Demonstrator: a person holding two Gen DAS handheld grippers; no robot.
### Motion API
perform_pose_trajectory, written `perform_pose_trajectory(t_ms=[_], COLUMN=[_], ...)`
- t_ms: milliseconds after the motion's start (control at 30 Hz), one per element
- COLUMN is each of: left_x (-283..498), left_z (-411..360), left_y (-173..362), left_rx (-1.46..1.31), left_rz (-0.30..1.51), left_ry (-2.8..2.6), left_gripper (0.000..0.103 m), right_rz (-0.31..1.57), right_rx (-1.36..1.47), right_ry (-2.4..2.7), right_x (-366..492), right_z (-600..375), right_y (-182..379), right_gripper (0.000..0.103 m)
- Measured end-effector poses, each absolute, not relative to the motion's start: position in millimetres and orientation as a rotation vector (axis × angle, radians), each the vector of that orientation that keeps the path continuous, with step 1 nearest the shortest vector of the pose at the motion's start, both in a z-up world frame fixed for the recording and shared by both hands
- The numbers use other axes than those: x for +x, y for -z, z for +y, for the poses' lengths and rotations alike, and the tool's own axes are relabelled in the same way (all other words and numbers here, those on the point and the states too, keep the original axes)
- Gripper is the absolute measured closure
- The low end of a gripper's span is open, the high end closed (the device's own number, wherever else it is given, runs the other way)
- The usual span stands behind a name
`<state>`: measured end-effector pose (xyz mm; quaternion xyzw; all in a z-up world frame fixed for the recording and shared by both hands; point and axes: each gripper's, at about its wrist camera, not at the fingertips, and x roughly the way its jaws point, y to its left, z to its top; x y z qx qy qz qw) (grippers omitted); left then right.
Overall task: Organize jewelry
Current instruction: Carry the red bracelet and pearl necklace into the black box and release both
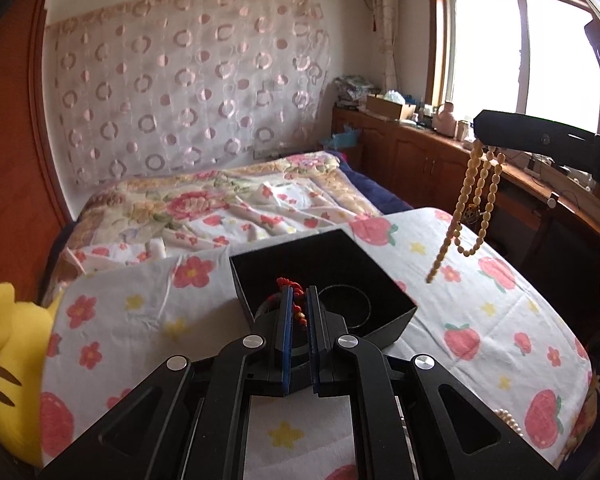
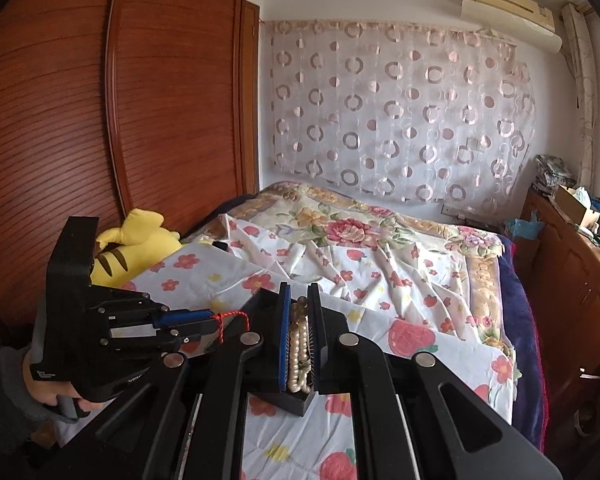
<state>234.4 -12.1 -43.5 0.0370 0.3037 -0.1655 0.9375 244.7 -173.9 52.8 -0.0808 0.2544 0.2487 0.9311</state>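
Note:
My left gripper is shut on a red beaded string and holds it over an open black box on the floral sheet. A dark bangle lies inside the box. My right gripper is shut on a cream bead necklace. In the left wrist view that gripper is high at the right with the necklace dangling above the sheet, right of the box. In the right wrist view the left gripper is at the left with the red string.
A floral sheet covers the bed. A yellow plush toy lies at the left edge. A few pearl beads lie on the sheet near the right. Wooden cabinets with clutter stand under the window; a wooden wardrobe is at the left.

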Motion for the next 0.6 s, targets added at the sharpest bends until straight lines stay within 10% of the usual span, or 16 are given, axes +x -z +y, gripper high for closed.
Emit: perform_pose_trajectory(t_ms=[600], left_x=[267.4], left_z=[-4.4], left_y=[63.8], left_rx=[0.032], left_rz=[0.699], left_ry=[0.32], left_gripper=[0.097], right_rz=[0.674], right_rx=[-0.18], right_ry=[-0.47], right_x=[315.6], right_z=[-140.1], right_y=[8.8], right_gripper=[0.093])
